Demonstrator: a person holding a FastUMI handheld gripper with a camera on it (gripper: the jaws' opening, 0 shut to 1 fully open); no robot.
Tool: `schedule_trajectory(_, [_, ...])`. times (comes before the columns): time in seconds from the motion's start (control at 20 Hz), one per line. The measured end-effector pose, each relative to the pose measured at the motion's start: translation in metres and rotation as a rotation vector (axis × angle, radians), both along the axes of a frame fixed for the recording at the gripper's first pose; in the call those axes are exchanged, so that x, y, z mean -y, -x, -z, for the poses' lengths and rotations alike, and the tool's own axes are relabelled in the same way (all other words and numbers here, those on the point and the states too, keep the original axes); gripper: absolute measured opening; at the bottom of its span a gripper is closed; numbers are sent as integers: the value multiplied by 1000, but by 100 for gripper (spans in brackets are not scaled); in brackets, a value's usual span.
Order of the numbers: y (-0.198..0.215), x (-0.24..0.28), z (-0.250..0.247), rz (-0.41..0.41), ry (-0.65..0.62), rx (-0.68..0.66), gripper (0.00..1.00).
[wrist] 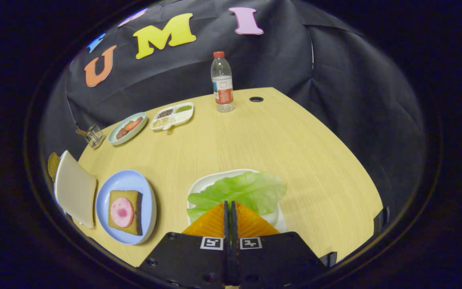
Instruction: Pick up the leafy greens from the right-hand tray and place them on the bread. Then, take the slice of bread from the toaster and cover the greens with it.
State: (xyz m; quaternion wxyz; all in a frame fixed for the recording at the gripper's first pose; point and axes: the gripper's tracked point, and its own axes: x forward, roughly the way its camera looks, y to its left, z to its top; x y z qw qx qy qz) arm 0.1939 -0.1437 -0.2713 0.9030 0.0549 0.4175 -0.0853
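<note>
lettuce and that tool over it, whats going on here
A person is holding the tool right over the lettuce on its white tray. The fingers are pressed together at the near edge of the leaf; whether they pinch it cannot be told. Off to the side, the bread with a pink slice on top waits on a blue plate, with no greens on it yet.

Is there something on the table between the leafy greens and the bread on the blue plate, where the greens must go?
Nothing visible. Bare table lies between the leafy greens and the bread on the blue plate. The gripper has its fingers together right at the greens.
</note>
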Motion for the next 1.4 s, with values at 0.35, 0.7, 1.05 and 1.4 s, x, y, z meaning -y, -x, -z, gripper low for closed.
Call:
schedule_trajectory(0.35, [14, -43, -46, -22, -1, 83, 1])
schedule_trajectory(0.7, [25, -119, -60, -87, -1, 106, 1])
schedule_trajectory(1.05, [27, -209, -50, -191, 2, 102, 1])
schedule_trajectory(1.4, [9, -247, -9, -207, -32, 48, 0])
